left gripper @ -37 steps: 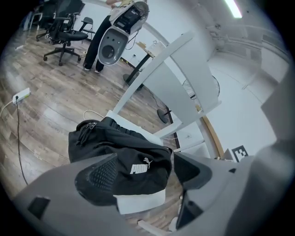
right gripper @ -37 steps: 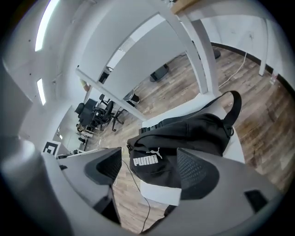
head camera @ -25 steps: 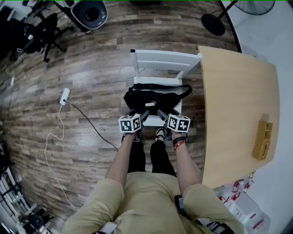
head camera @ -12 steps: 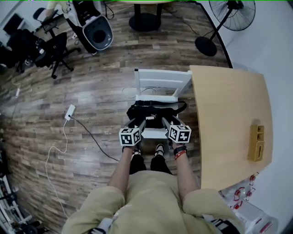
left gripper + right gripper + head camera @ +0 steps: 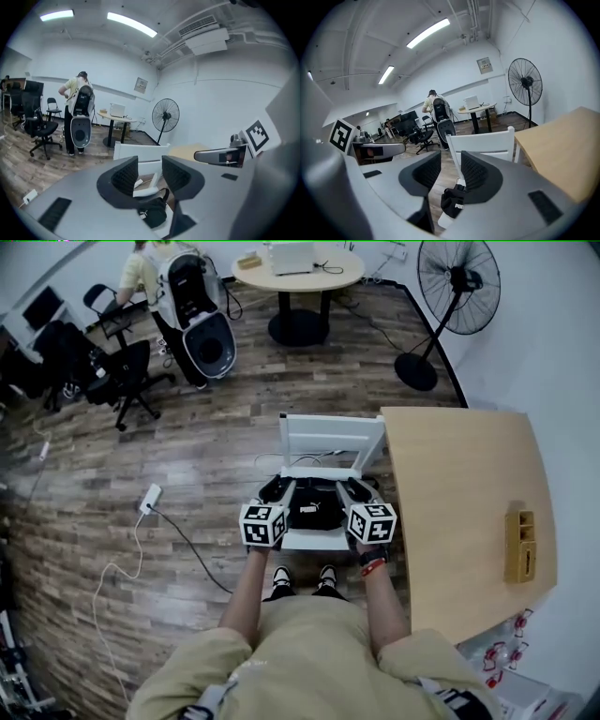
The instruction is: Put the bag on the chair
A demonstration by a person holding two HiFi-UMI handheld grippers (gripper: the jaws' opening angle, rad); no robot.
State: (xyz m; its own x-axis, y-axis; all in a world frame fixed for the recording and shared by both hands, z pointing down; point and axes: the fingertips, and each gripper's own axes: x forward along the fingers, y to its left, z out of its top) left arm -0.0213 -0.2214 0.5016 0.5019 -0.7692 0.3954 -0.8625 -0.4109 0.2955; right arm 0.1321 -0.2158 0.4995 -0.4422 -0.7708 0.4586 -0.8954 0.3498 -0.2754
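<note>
The black fabric bag (image 5: 314,512) with a white logo lies on the seat of the white wooden chair (image 5: 330,432), in front of the backrest.

Left tongs (image 5: 150,164): jaws partly spread, with a narrow gap between the ribbed pads. They have just been closing. Nothing is between them; the chair and the bag show beyond and below the gap.

Right tongs (image 5: 450,161): jaws likewise partly spread and have just been closing. They are empty, and the bag is visible below them.

In the head view, the two tongs are held side by side over the bag's two ends. Neither touches the bag.

The light wooden tabletop (image 5: 459,493) stands just beside the chair, on the person's right.
</note>
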